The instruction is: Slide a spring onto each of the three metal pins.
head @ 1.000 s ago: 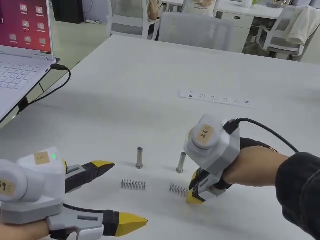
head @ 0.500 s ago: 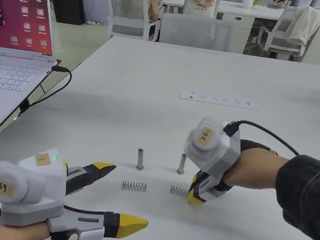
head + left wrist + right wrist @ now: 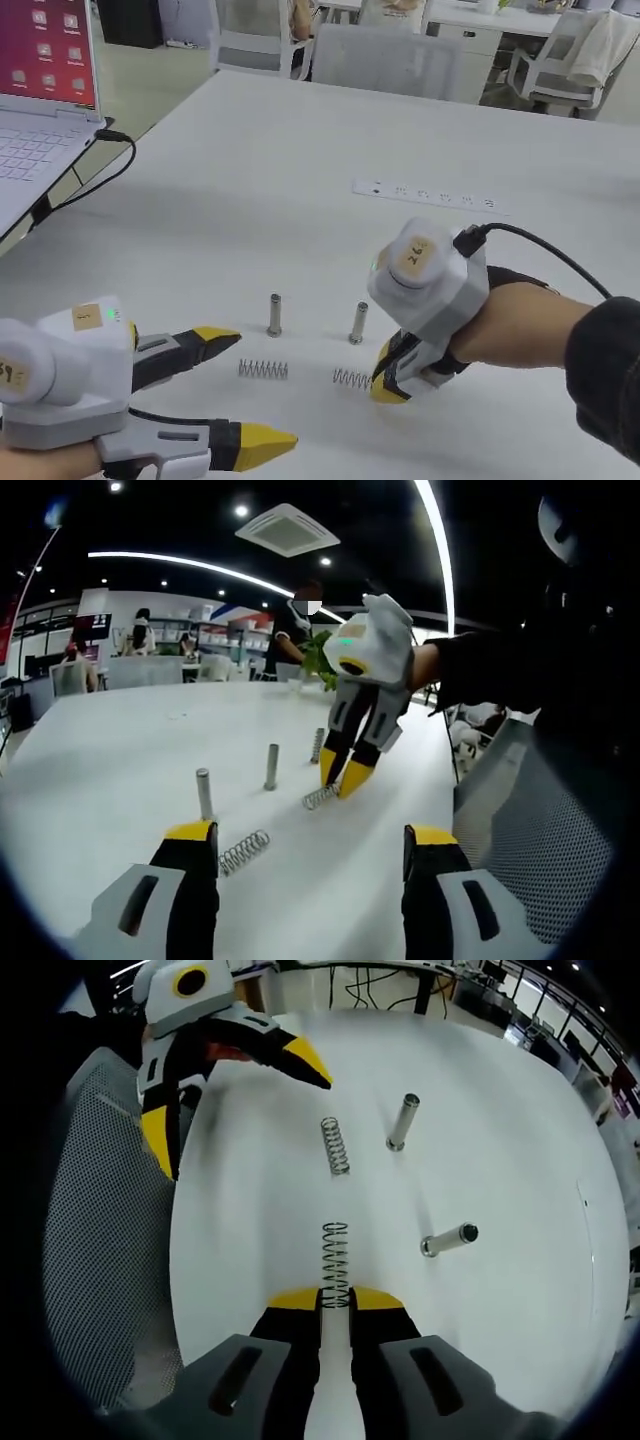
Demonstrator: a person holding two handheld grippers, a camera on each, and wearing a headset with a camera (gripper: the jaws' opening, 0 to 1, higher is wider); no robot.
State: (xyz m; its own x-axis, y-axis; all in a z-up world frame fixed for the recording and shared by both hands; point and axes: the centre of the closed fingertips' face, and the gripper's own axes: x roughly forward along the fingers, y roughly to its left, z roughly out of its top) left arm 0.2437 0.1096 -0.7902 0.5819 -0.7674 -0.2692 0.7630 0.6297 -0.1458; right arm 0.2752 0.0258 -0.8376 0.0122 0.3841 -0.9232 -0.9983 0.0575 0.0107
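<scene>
one tool (image 3: 386, 390) tip-down on spring (image 3: 350, 379)

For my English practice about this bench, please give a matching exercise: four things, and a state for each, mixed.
1. yellow-tipped right gripper
2. yellow-tipped left gripper
3. loose coiled steel spring
4. left grey metal pin

a. upright, bare
b. jaws wide open
c. lying flat on the white table
d. shut on the other spring

Pairs: 1-d, 2-b, 3-c, 4-a.

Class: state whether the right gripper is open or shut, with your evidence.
Shut on the spring: the right gripper has its yellow jaws pinching one end.
</scene>
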